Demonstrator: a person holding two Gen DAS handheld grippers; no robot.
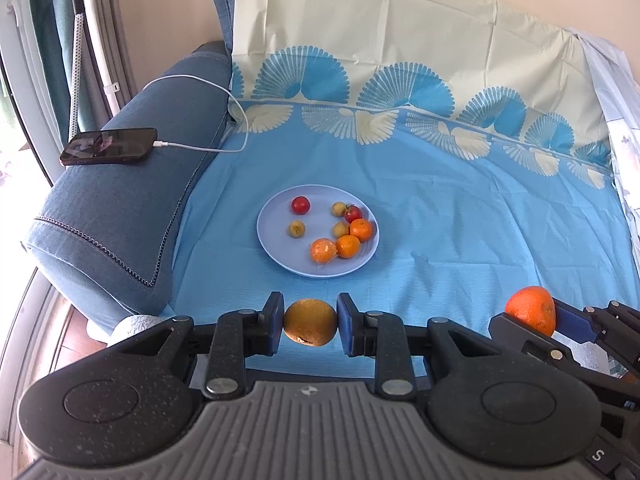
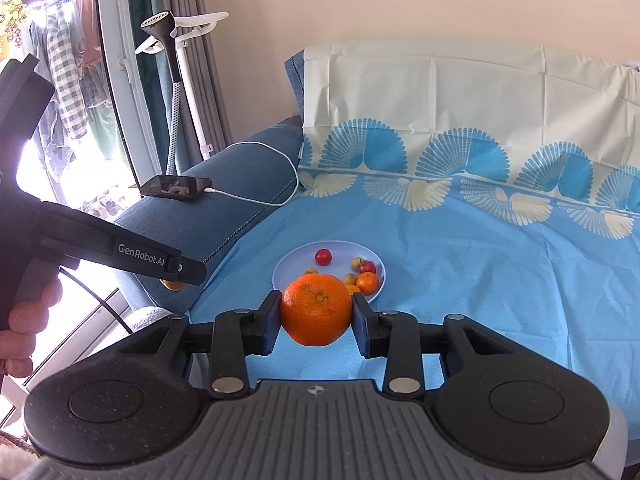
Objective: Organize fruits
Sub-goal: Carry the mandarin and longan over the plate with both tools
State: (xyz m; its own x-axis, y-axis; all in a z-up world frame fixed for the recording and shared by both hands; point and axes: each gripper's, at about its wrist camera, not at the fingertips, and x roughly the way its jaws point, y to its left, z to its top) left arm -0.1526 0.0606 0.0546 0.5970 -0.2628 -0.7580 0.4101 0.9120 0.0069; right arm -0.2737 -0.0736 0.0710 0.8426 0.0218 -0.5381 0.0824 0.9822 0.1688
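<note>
Short of the plate (image 1: 280, 256) (several small fruits on it), the left gripper (image 1: 310, 330) is clamped on a yellow-brown fruit (image 1: 310, 326) and the right gripper (image 2: 316, 316) on an orange (image 2: 316, 308). Both look firm, light, roll-prone; grip their widest middle.

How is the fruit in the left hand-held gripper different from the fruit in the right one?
The left hand-held gripper holds a dull yellow-brown fruit; the right hand-held gripper holds a bright orange. The yellow-brown fruit looks smaller and smoother, the orange bigger with a pitted skin. Both are round, clamped between blue pads above the blue sheet.
</note>
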